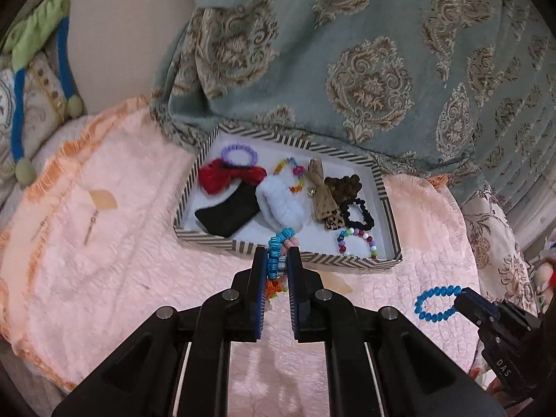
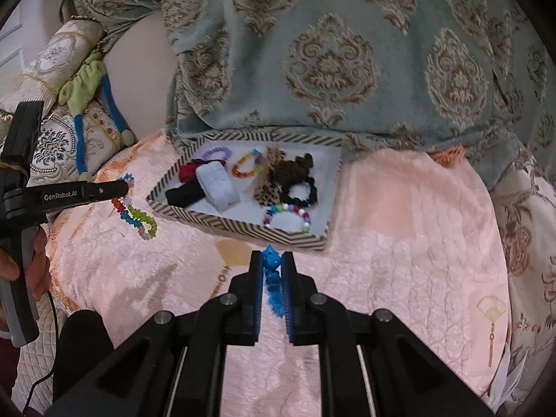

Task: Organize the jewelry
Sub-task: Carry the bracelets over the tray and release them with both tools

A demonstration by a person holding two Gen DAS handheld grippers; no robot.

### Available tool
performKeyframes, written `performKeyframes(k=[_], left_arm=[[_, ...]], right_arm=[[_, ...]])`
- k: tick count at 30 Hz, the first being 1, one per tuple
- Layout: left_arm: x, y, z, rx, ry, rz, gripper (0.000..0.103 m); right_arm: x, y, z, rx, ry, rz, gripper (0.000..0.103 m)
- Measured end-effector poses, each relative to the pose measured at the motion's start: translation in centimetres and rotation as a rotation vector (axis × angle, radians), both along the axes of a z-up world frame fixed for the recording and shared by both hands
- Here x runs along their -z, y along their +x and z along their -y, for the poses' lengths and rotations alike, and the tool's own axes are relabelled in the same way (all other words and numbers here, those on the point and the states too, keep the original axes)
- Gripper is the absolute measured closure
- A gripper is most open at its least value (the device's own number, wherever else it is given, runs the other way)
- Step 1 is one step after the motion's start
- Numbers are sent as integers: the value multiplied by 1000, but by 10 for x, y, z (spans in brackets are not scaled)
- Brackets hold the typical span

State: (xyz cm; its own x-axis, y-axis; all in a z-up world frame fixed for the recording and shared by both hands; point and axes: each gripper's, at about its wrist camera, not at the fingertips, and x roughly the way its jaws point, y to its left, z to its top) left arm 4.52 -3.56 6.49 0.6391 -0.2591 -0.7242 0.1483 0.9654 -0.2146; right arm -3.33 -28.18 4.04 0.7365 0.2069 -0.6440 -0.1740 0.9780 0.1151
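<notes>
A teal damask blanket [image 1: 347,62] fills the far side of the scene, draped down to a pink quilted bedspread [image 1: 104,243]. On the bedspread, touching the blanket's edge, sits a striped-rim tray [image 1: 208,239] holding a black pouch [image 1: 226,215], a red bow [image 1: 226,177], a white fluffy scrunchie [image 1: 278,205], a leopard-print bow [image 1: 323,198], a black scrunchie [image 1: 358,213], a purple coil hair tie [image 1: 239,154] and two multicoloured bead bracelets [image 1: 358,243].

The left gripper [image 1: 278,260] hovers at the tray's near rim, its fingers pinching a bundle of bracelets [image 1: 278,246], a blue coil among them, with a coloured strand [image 2: 139,215] dangling below.

The right gripper [image 2: 272,264], near the tray's near edge, is pressed onto a blue bead bracelet [image 1: 436,302], whose loop hangs free above the bedspread.
</notes>
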Motion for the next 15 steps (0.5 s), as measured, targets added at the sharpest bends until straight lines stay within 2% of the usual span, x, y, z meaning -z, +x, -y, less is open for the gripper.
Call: performKeyframes(k=[15], left_arm=[[-8,6,2,-2,67,34,103]], right_arm=[[-13,8,-17,-31,-24,22,93]])
